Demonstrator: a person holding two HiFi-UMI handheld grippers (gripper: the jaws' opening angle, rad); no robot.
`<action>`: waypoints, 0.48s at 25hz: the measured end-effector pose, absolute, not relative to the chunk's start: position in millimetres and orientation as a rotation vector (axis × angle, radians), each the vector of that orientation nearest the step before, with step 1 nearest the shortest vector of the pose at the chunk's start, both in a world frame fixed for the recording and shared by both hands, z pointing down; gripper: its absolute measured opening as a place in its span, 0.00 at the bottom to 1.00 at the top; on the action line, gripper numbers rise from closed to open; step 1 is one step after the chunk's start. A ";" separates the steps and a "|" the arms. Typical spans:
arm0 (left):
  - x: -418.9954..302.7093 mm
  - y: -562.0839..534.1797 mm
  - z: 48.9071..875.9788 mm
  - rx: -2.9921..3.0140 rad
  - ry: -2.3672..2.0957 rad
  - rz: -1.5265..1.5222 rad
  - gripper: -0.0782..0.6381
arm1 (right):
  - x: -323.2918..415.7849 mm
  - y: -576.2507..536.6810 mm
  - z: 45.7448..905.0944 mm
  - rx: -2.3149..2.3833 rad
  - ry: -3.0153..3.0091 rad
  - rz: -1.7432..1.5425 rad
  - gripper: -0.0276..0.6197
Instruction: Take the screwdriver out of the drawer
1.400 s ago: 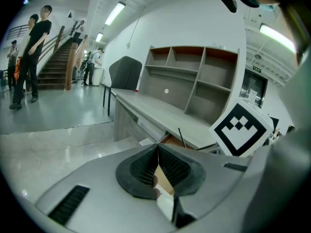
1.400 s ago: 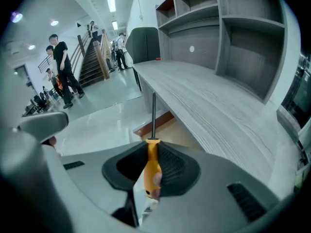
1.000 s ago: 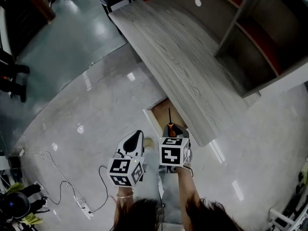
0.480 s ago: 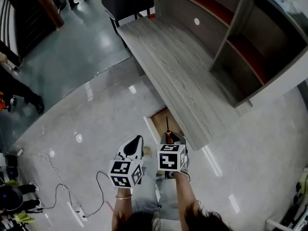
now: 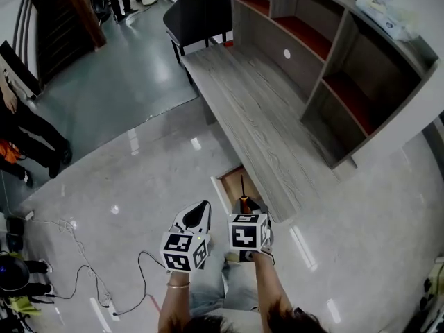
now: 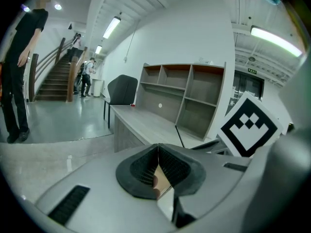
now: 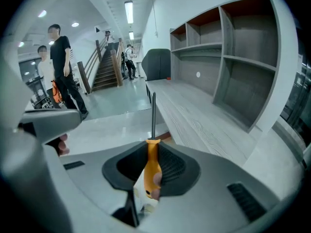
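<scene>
Seen from above, a person holds two tools side by side over a pale glossy floor (image 5: 125, 165), beside a long grey wooden worktop (image 5: 257, 116). The right tool (image 7: 153, 154) is clenched on a screwdriver (image 7: 152, 166), gripping its orange handle, with the dark metal shaft pointing forward. From above, the shaft lines up over an open drawer (image 5: 231, 181) under the worktop's near end. The left tool (image 6: 158, 159) is pressed closed with nothing in it, just left of the right one. A shelf unit (image 5: 333, 61) stands behind the worktop, and a black chair (image 5: 201, 12) sits at its far end.
</scene>
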State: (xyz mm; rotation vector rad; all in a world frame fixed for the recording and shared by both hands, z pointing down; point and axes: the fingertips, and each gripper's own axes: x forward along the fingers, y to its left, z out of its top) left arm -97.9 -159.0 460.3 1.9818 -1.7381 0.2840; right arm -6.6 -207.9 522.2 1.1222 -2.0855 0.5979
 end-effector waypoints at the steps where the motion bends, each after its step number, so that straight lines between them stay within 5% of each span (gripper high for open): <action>1: -97.5 -158.2 456.2 1.988 -1.739 0.286 0.13 | -6.4 -206.4 518.1 1.121 -2.089 0.594 0.17; 12: -102.4 -144.9 426.5 2.083 -1.724 0.294 0.13 | -20.0 -194.1 480.1 1.136 -2.129 0.504 0.17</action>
